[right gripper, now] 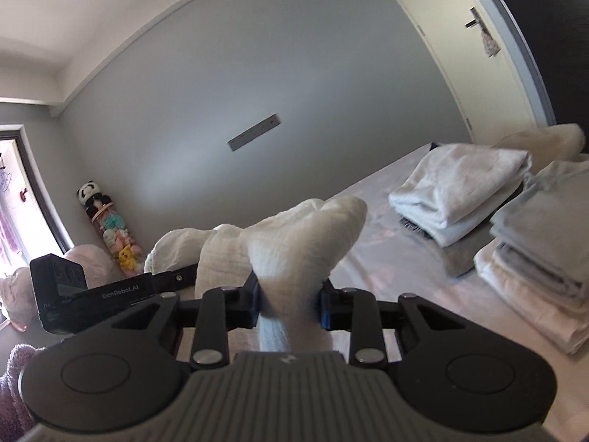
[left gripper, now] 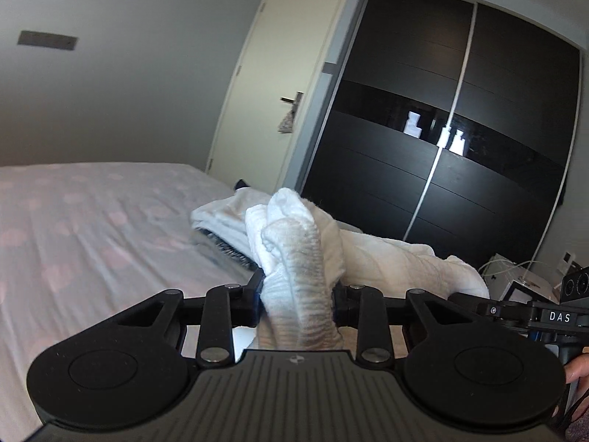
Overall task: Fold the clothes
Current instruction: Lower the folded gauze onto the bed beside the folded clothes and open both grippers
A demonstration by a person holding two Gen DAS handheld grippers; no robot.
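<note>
A white, crinkled cloth [left gripper: 294,243] bunches up between the fingers of my left gripper [left gripper: 298,294], which is shut on it. The fabric runs on to the right towards the other gripper's black body [left gripper: 545,316]. In the right wrist view the same white cloth [right gripper: 305,235] is pinched in my right gripper [right gripper: 289,302], also shut on it. From there it stretches left to the left gripper's black housing [right gripper: 110,294]. Both grippers hold the cloth above the bed [left gripper: 92,239], pointing only slightly downward. The hanging part of the cloth is hidden below the grippers.
On the pink-patterned bed [right gripper: 386,258] lie a folded white pile [right gripper: 460,191] over a dark item, and a grey and white stack [right gripper: 541,243]. A black wardrobe [left gripper: 460,147] and a cream door [left gripper: 279,73] stand beyond. Plush toys [right gripper: 110,228] fill the far corner.
</note>
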